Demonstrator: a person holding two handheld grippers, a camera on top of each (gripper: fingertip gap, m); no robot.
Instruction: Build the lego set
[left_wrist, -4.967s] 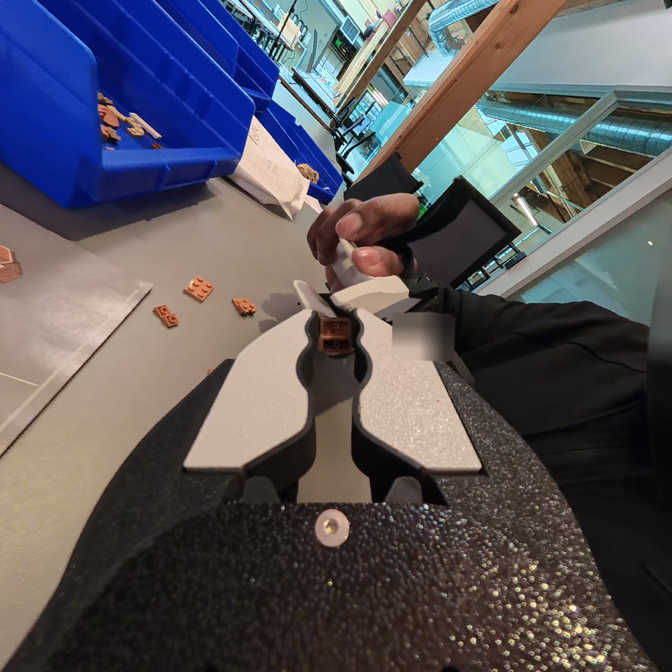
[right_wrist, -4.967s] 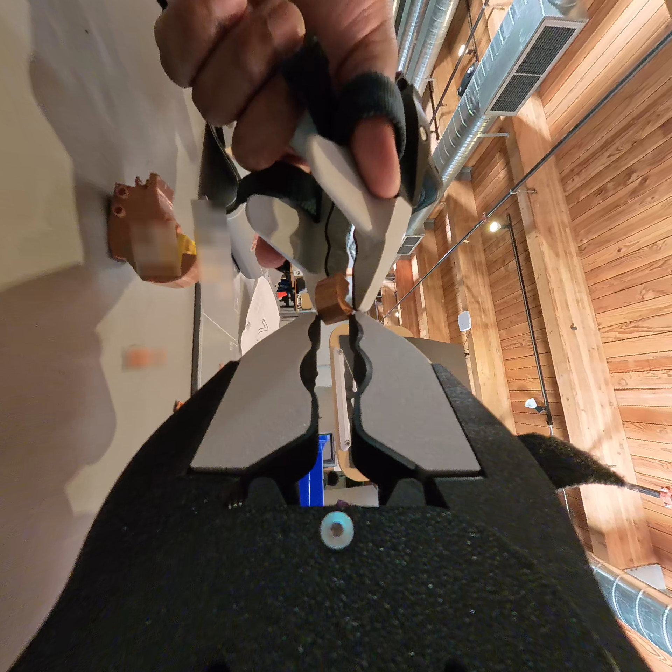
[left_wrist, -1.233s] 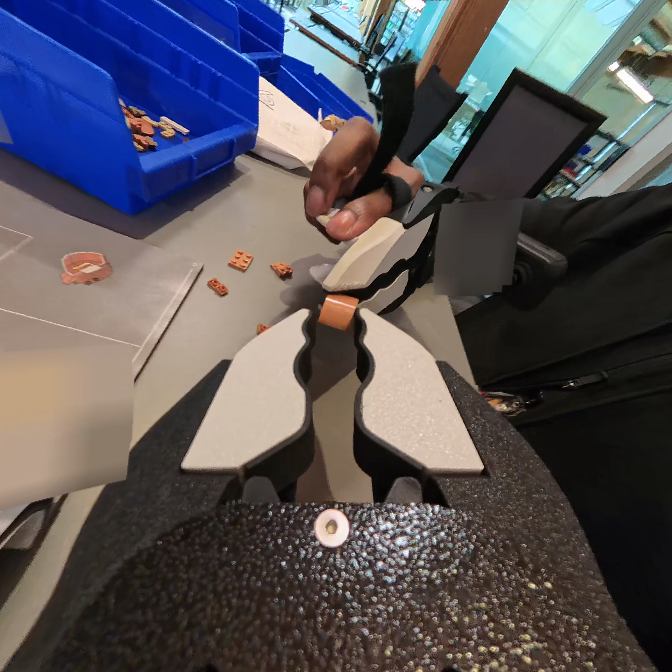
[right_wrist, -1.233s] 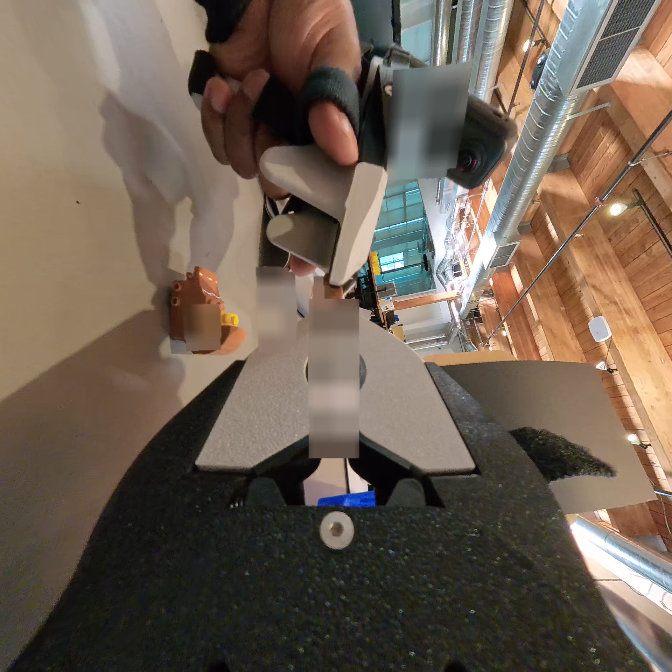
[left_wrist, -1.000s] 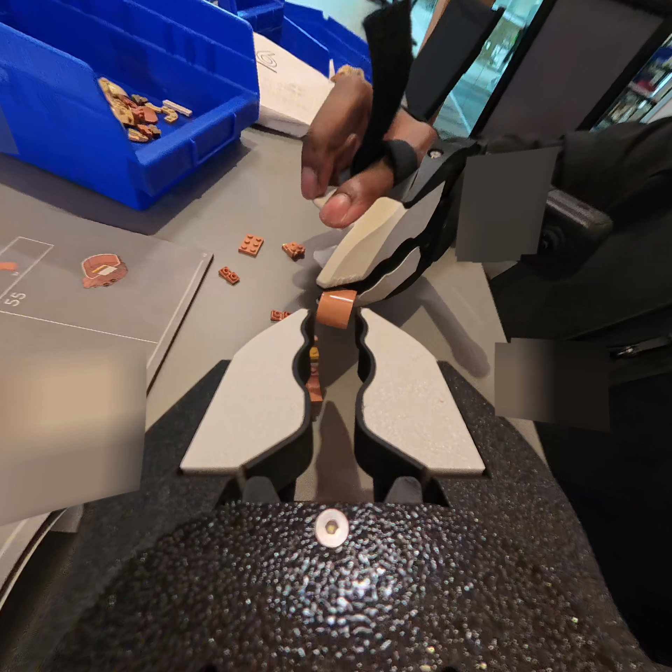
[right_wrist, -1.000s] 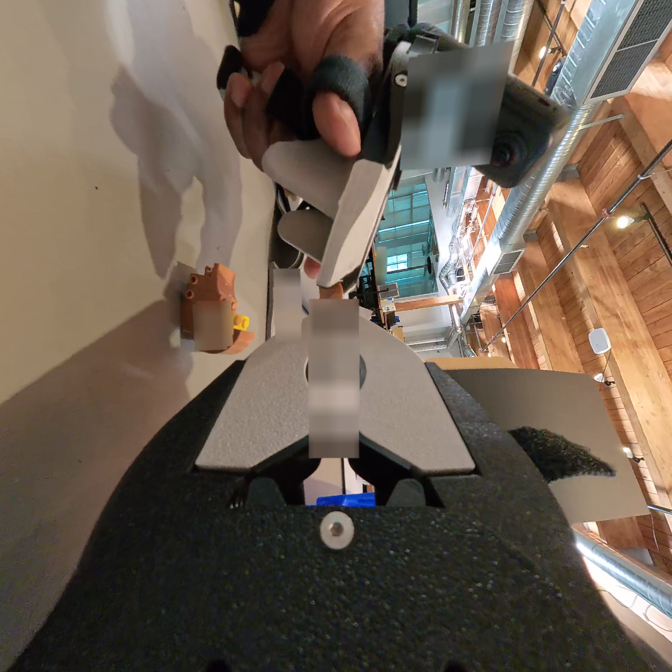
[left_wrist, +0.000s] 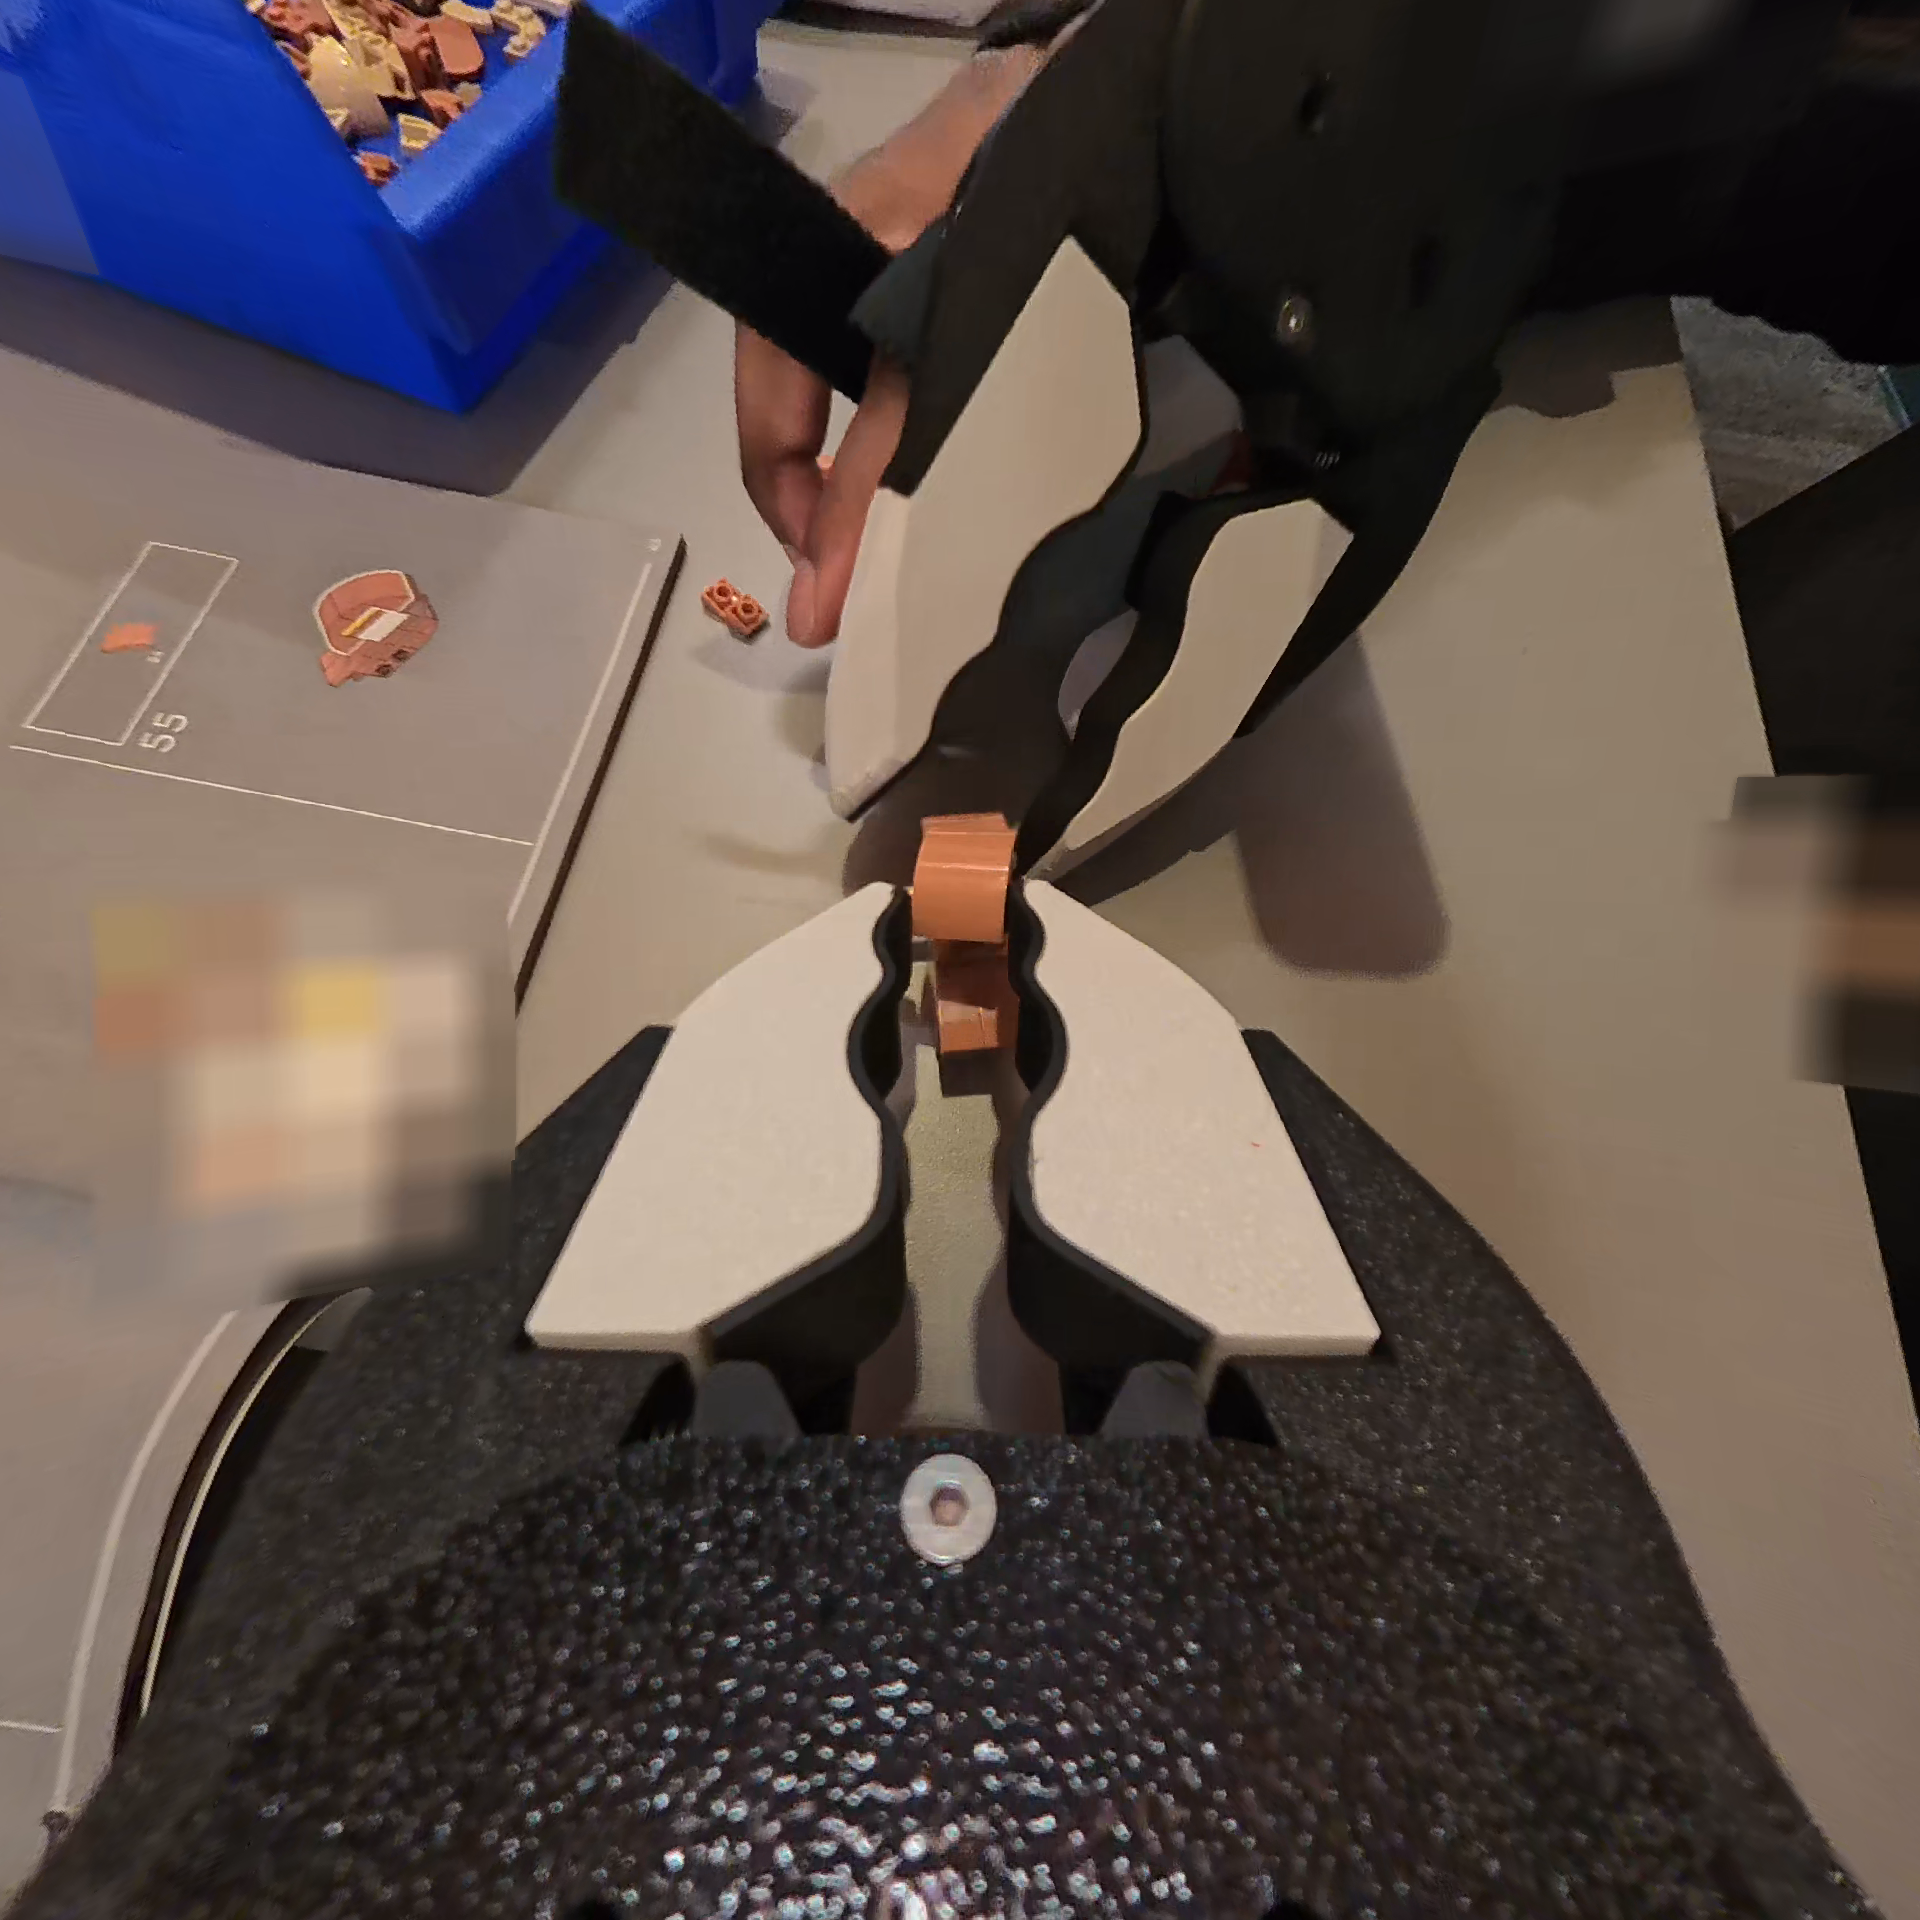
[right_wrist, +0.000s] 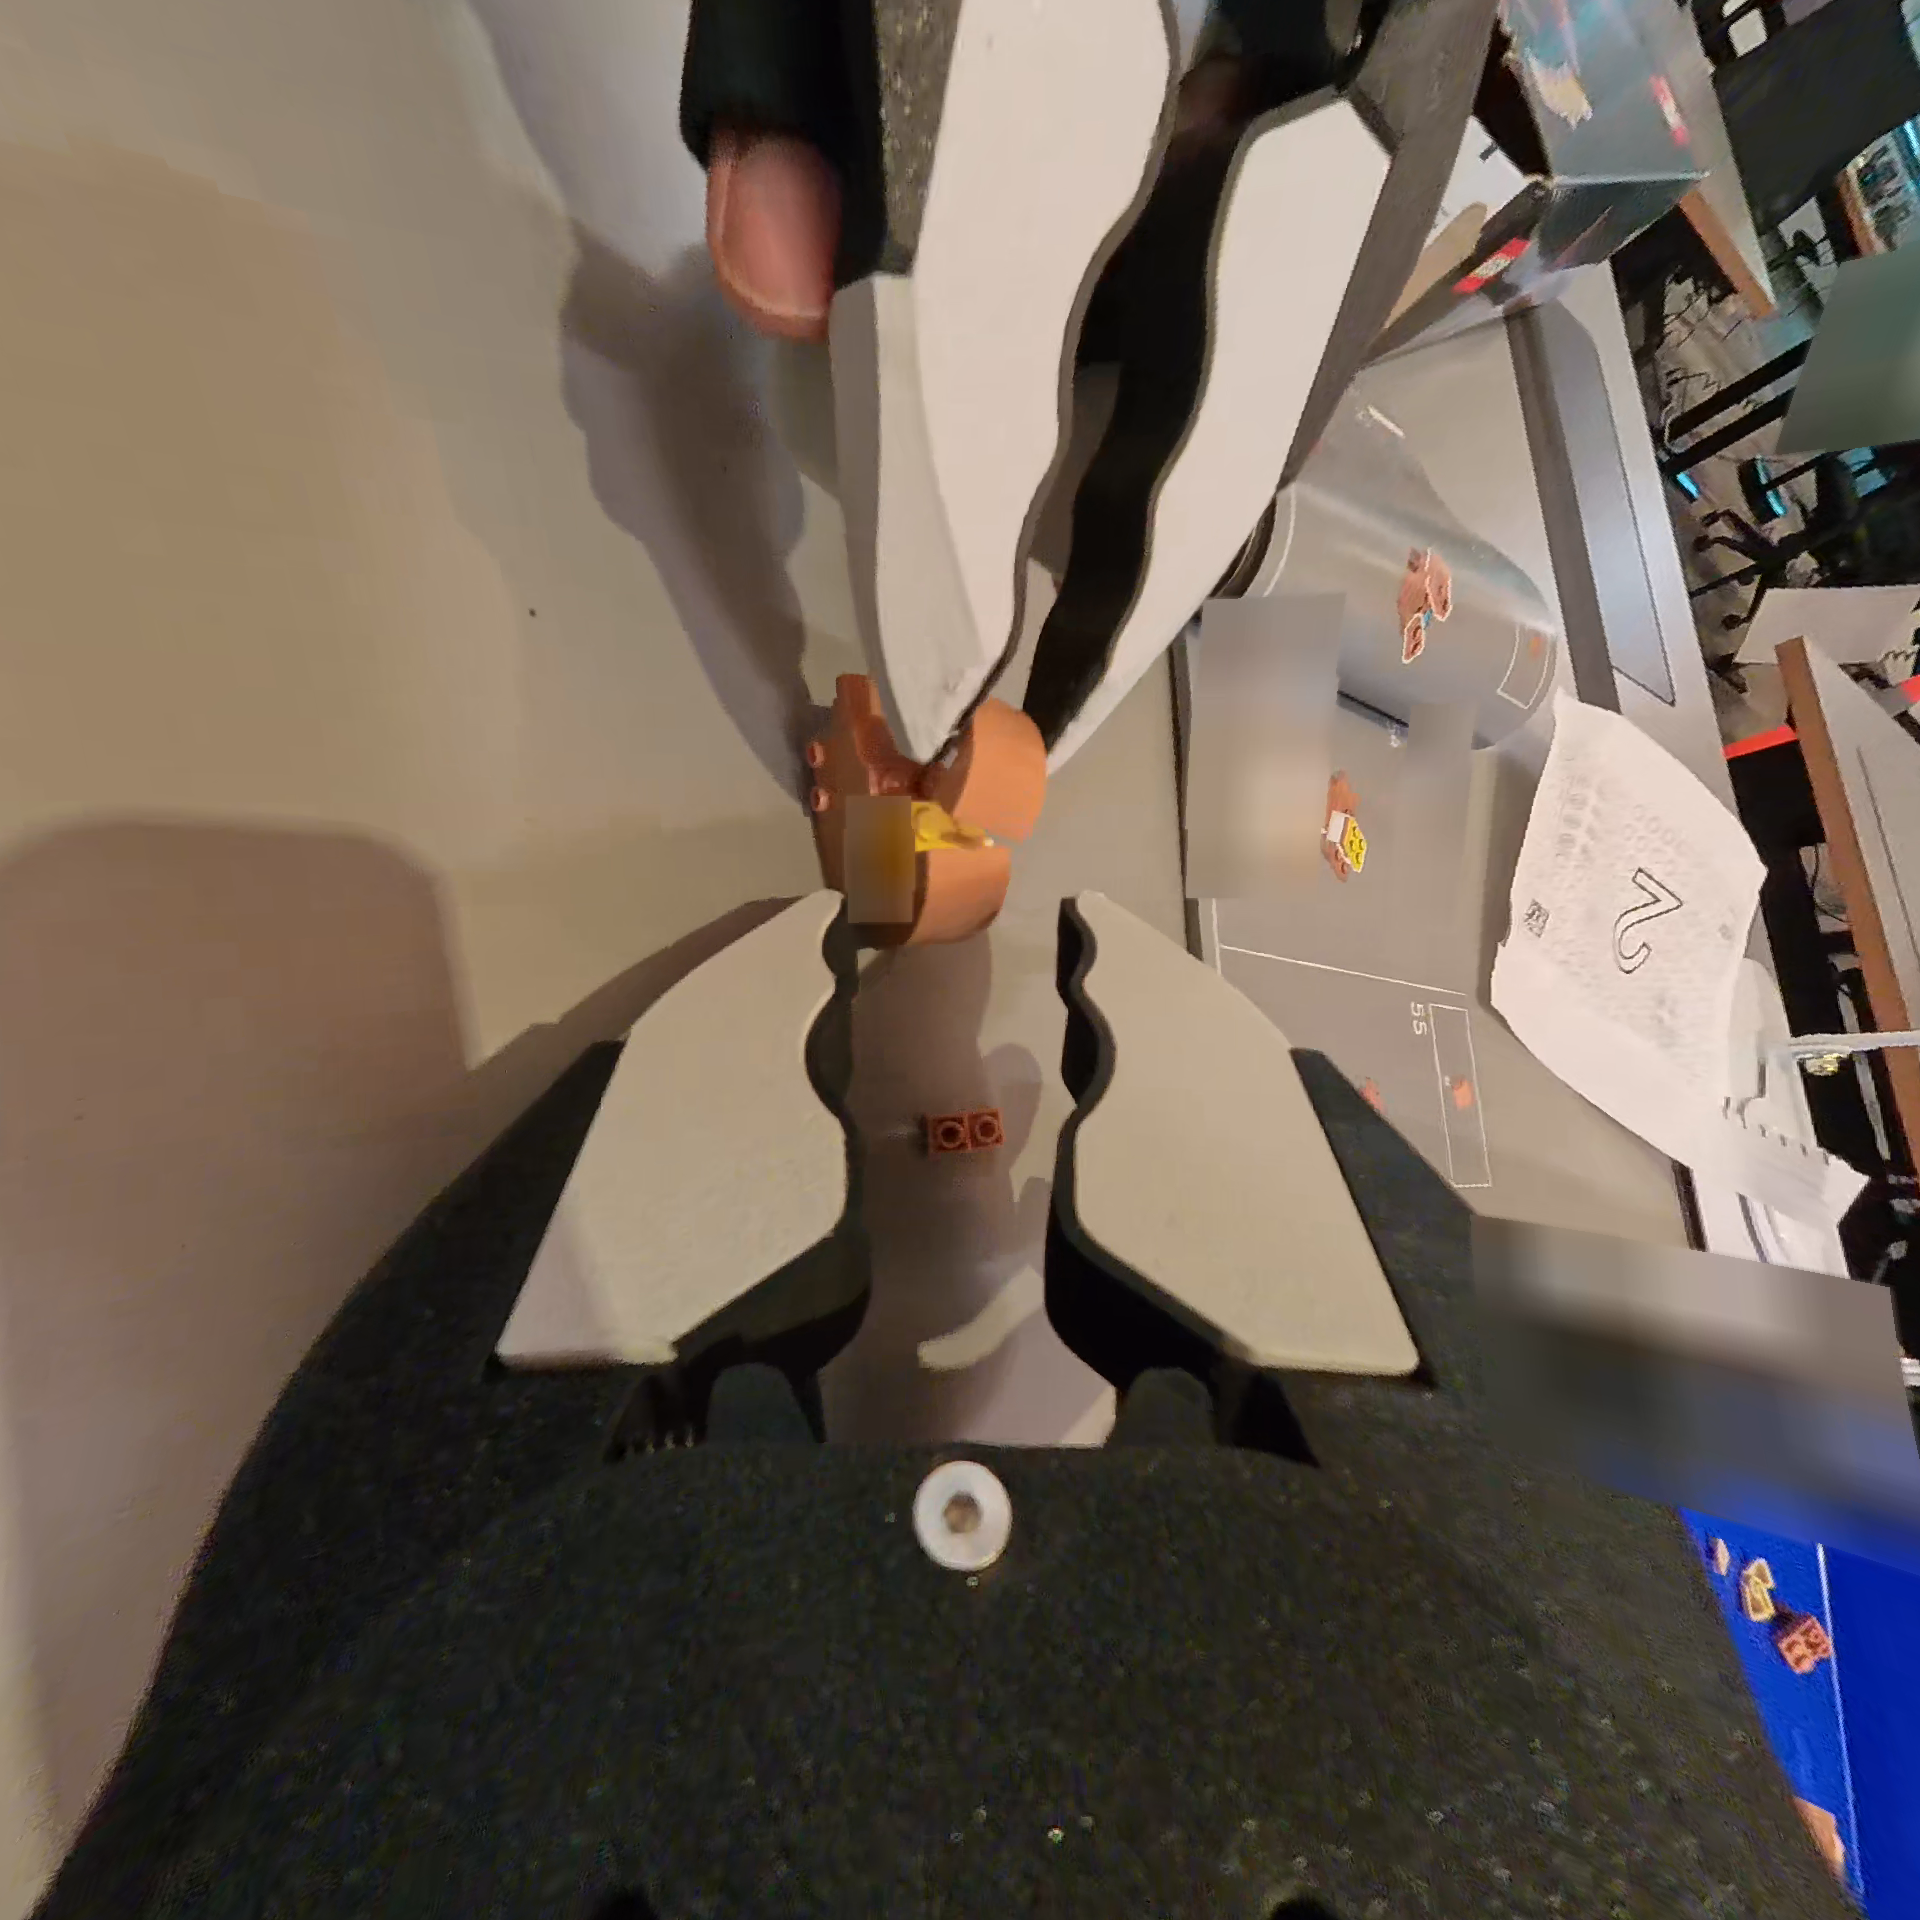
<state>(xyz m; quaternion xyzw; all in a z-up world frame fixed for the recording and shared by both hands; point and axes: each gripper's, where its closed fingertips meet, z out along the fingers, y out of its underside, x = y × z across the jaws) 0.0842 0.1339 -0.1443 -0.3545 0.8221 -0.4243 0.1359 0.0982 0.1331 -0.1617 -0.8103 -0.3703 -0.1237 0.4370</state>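
Left wrist view: the left gripper (left_wrist: 961, 894) pinches a smooth rounded brown brick (left_wrist: 961, 883) at its fingertips, directly above a small brown brick model (left_wrist: 971, 1013) on the matte grey bench (left_wrist: 1507, 727). The booklet (left_wrist: 312, 675) edge lies left of the model; right of it the bench is bare.

Right wrist view: the right gripper (right_wrist: 951, 920) has its fingers spread, nothing between them, just short of the model (right_wrist: 914, 842). A two-stud plate (right_wrist: 964, 1132) lies nearer the camera than the model.

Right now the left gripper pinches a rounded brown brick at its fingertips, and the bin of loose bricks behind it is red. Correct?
Not quite: the bin is blue, as the left wrist view shows. The left gripper does pinch a rounded brown brick at its fingertips.
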